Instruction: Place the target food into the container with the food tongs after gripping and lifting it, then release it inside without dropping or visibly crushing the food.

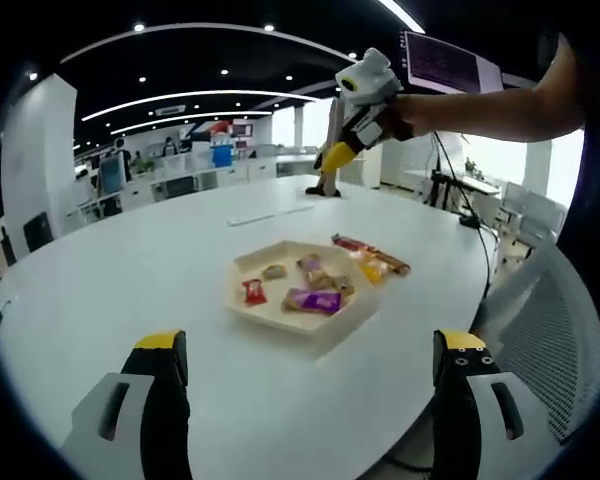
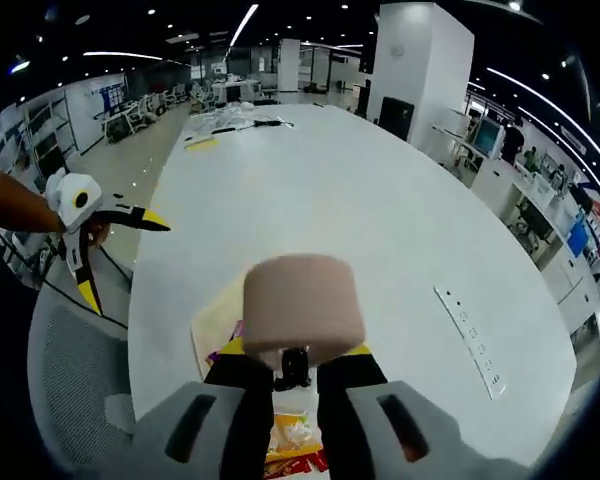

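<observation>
While the left gripper point(image 1: 310, 375) gapes empty, right gripper point(image 2: 282, 372) fingers clamp tongs point(image 2: 302, 302) over the tray point(image 1: 248, 265).

Left gripper view: we look from above the near edge of the white counter point(image 1: 130, 290), facing across it, with the tray point(image 1: 305, 290) of wrapped snacks at mid distance toward 12 o'clock and the right tool point(image 1: 365, 115) raised at 1 o'clock.

Right gripper view: we look steeply down along the counter's length, very near the tray point(image 2: 215, 335), at 6 o'clock; the left tool point(image 2: 105, 245) enters at 9 o'clock.

Shared: counter, tray, office hall.
</observation>
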Demonstrator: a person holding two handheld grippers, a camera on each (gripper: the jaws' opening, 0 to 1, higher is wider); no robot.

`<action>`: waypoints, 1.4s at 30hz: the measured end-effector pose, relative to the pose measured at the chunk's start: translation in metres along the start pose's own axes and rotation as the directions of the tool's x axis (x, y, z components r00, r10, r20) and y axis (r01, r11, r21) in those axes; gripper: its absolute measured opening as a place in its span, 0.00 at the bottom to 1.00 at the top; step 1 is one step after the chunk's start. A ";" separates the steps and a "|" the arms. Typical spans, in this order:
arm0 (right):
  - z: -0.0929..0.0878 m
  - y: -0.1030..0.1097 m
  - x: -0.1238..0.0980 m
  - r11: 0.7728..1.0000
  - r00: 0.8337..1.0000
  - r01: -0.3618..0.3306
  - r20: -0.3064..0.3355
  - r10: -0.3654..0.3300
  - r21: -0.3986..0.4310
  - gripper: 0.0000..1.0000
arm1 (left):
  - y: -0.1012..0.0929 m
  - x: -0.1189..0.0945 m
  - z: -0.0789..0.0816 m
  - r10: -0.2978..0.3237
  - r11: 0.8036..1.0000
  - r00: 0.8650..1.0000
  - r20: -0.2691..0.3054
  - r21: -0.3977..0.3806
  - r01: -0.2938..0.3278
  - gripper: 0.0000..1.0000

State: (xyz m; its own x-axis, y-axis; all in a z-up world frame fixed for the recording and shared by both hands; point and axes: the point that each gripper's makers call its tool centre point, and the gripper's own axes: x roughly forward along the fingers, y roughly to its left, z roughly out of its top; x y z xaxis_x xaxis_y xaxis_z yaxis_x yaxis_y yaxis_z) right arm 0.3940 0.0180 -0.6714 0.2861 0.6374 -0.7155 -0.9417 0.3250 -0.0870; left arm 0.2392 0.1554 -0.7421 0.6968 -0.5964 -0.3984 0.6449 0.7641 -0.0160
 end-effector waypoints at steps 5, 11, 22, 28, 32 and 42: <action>0.015 0.003 0.013 0.999 1.000 -0.016 -0.003 0.016 -0.029 0.15 | 0.000 0.000 0.000 0.002 1.000 1.000 0.001 0.000 -0.002 0.99; 0.035 0.007 0.025 0.998 0.999 -0.035 0.001 0.035 -0.055 0.15 | 0.001 0.000 0.000 0.005 1.000 1.000 0.001 -0.001 -0.005 0.99; 0.053 0.015 0.035 0.993 0.998 -0.067 -0.001 0.067 -0.093 0.15 | 0.002 0.000 0.000 0.011 1.000 1.000 0.002 -0.004 -0.011 0.99; 0.052 0.013 0.036 0.993 0.998 -0.068 -0.003 0.069 -0.095 0.15 | 0.002 0.000 0.000 0.012 1.000 1.000 0.002 -0.004 -0.012 0.99; 0.054 0.013 0.036 0.994 0.998 -0.067 0.011 0.068 -0.081 0.16 | 0.002 0.000 0.000 0.010 1.000 1.000 0.001 -0.004 -0.010 0.99; 0.055 0.012 0.031 0.996 0.996 -0.073 0.038 0.075 -0.054 0.19 | 0.002 0.000 -0.001 0.009 1.000 1.000 -0.003 -0.003 -0.009 0.99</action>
State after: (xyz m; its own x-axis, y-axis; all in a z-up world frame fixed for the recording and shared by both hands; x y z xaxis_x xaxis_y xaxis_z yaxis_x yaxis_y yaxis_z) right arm 0.4015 0.0802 -0.6570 0.2209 0.6859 -0.6934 -0.9683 0.2395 -0.0716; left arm 0.2405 0.1571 -0.7427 0.7015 -0.5892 -0.4009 0.6378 0.7700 -0.0156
